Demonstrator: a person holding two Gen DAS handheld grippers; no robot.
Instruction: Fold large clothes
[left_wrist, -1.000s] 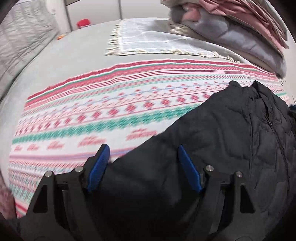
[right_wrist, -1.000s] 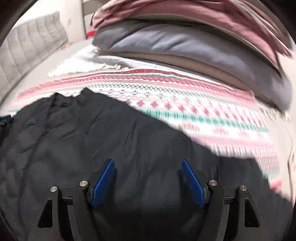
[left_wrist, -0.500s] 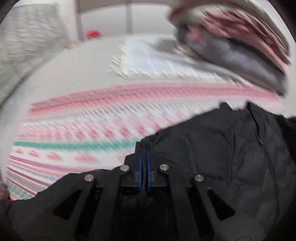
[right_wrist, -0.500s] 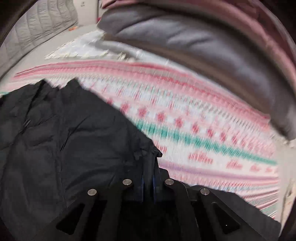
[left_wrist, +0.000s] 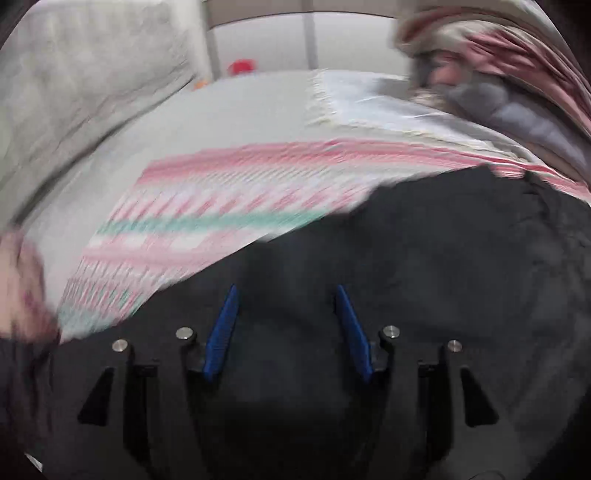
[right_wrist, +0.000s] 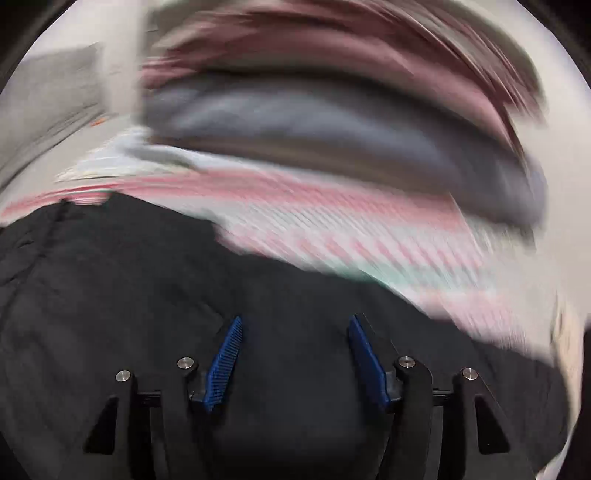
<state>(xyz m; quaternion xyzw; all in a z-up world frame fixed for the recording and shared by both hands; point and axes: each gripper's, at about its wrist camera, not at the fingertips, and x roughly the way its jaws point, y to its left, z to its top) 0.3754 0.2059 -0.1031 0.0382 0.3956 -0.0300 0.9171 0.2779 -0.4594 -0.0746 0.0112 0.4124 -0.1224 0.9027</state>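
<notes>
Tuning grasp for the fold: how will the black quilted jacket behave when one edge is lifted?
Likely floppy: the black quilted jacket lies creased and slumped over the patterned blanket. Probably light for its bulk, since it looks puffy. Its smooth-looking shell may slip.

Grey bed (left_wrist: 236, 122) carried striped pink-green blanket (left_wrist: 221, 206) at centre; black jacket (left_wrist: 443, 266) lay on it at 5 o'clock; fringed pale throw (left_wrist: 369, 110) at 1 o'clock; folded bedding pile (right_wrist: 332, 122) beyond.
</notes>
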